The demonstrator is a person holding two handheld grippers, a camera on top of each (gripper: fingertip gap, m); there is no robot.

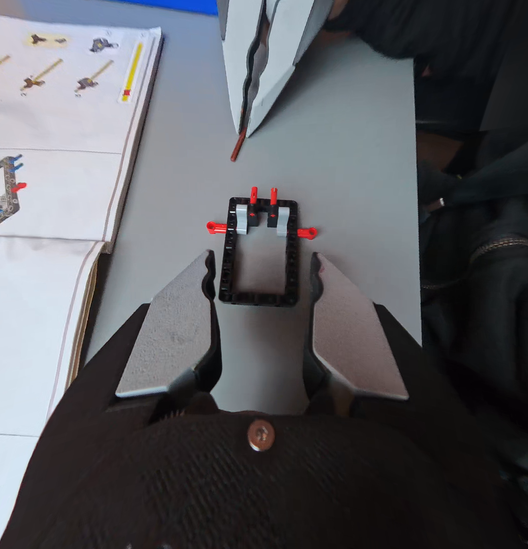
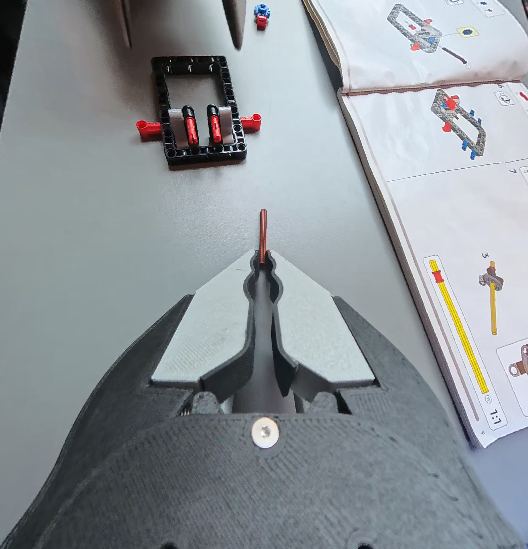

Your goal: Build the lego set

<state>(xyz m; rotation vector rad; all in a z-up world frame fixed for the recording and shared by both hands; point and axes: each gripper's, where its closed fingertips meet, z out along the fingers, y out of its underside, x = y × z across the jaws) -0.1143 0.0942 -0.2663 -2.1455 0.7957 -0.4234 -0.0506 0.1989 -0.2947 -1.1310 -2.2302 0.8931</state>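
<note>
A black rectangular lego frame (image 1: 230, 261) lies flat on the grey table, with two grey pieces, two red-and-black pins at its far end and a red pin sticking out of each long side. My left gripper (image 1: 260, 255) is open, its fingers on either side of the frame's near end. My right gripper (image 2: 262, 252) is shut on a thin brown axle (image 2: 263, 234) that sticks out ahead of its tips. The right gripper also shows in the left wrist view (image 1: 244, 133), beyond the frame. The frame shows in the right wrist view (image 2: 164, 98), ahead and to the left.
An open instruction booklet (image 1: 54, 148) lies on the left in the left wrist view, and at the right edge of the right wrist view (image 2: 453, 208). A small blue and red piece (image 2: 261, 15) lies beyond the frame. Dark fabric (image 1: 476, 208) lies past the table's right edge. There is about 15 cm between the tips of the two grippers.
</note>
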